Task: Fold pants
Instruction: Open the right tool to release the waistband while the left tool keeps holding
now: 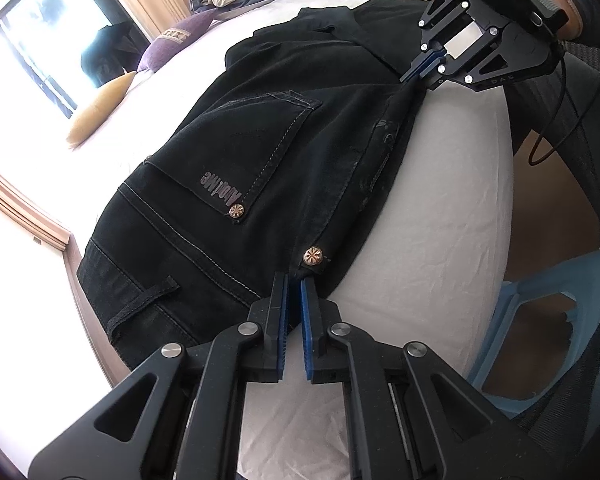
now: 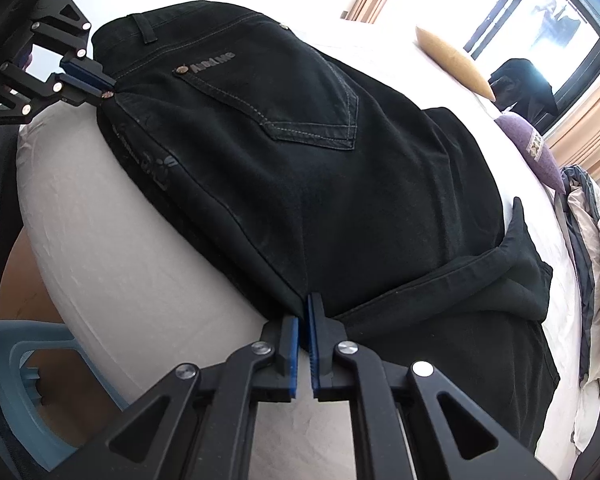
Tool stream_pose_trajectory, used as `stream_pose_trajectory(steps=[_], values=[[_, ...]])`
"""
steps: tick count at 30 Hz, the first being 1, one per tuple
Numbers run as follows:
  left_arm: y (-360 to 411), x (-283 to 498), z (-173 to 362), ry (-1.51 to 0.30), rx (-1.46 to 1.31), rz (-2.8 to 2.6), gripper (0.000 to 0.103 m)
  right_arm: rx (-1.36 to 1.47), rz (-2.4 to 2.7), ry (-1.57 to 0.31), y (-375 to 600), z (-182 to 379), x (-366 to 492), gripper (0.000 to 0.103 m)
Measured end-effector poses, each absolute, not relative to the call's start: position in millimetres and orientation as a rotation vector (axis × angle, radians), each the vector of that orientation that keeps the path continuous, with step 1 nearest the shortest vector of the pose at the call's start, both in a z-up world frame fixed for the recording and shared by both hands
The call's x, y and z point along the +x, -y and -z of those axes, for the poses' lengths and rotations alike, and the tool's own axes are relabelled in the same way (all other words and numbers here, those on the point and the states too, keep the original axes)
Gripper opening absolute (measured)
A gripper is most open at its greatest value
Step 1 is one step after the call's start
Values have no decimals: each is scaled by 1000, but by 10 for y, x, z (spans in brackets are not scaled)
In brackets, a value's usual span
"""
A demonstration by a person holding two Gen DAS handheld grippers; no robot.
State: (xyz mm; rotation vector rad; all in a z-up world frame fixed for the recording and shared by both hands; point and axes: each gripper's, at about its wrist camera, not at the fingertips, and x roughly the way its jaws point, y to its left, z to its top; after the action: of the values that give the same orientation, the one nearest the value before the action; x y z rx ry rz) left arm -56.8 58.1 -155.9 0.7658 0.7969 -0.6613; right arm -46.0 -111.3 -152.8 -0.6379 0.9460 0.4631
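A pair of black denim pants (image 1: 260, 152) lies folded on the white bed sheet (image 1: 440, 200), close to the near edge of the mattress, with a stitched back pocket (image 1: 260, 148) facing up and the waistband toward the left gripper's side. The left gripper (image 1: 294, 280), black with blue pads, has its jaws drawn narrow on the near edge of the pants just below a copper rivet button (image 1: 313, 256); a thin gap shows between the pads further back. The right gripper (image 2: 303, 312), of the same make, pinches the same near edge further along, where the legs are doubled over, and its pads sit almost together on the cloth. Each tool shows in the other's view, clamped at its own end of that edge (image 1: 414, 74) (image 2: 108, 84). Beyond the pants sit a mustard yellow cushion (image 1: 100, 108) and a purple cushion (image 1: 180, 36) near the window (image 1: 48, 28), and a crumpled pale quilt (image 2: 596, 260) lies at the bed's far side. A light blue plastic stool (image 1: 540, 340) stands on the floor beside the mattress
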Motion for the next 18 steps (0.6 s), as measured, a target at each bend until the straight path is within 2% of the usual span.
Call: stream_pose_trajectory(steps=[4,7,11,13,15,18], values=[[-618,-636,1341,-849,750,669,7,-605,-456,-946,1152,1526,-458,7],[-689,-626,1072,-864,709,657,7,-574,-444,-948,1186,1517,-440,13],[-717,-405,730,-824,579,607,7,-520,-431,-954,1238,1501,-394,21],[-598,-230,604,-799,498,586,7,-497,-429,-957,1256,1494,-376,22],[-398,-38,649,-823,446,588,7,-501,-425,-956,1245,1490,-375,22],[-148,192,1025,-887,454,568,7,-506,-419,-953,1245,1498,-386,24]])
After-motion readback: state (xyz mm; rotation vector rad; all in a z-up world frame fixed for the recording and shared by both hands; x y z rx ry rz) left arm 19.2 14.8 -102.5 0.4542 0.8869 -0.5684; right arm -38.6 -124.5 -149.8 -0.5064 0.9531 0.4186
